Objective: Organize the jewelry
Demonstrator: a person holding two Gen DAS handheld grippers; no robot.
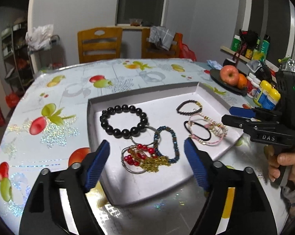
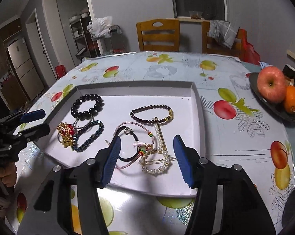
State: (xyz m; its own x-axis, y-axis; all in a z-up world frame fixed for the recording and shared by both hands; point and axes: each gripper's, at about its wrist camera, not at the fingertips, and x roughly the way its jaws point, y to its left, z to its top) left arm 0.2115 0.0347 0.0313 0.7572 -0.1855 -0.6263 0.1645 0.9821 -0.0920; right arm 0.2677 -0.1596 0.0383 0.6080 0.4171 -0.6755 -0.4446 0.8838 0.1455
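So there's a shallow white cardboard tray (image 2: 198, 105) sitting on the table with the fruit-print plastic cloth (image 2: 186, 66), and all the jewelry is piled in it. On the tray's left side: a chunky black bead bracelet (image 1: 123, 121), a dark blue beaded bracelet (image 1: 168, 143), and a tangle of red beads and gold chain on a wire hoop (image 1: 141, 156), all overlapping a bit. Right side has a thin dark purple bead bracelet (image 2: 151, 113), a black elastic hair tie (image 2: 131, 146) tangled with a pink cord bracelet, and a gold pearl hair clip (image 2: 157, 160).

Left tongs (image 1: 147, 162) are spread wide, hovering over the red-and-gold tangle, nothing pinched. Right tongs (image 2: 147, 160) are spread too, straddling the hair tie and pearl clip, pads not touching anything. Dark plate with an apple and an orange (image 2: 272, 86) sits off to the right.
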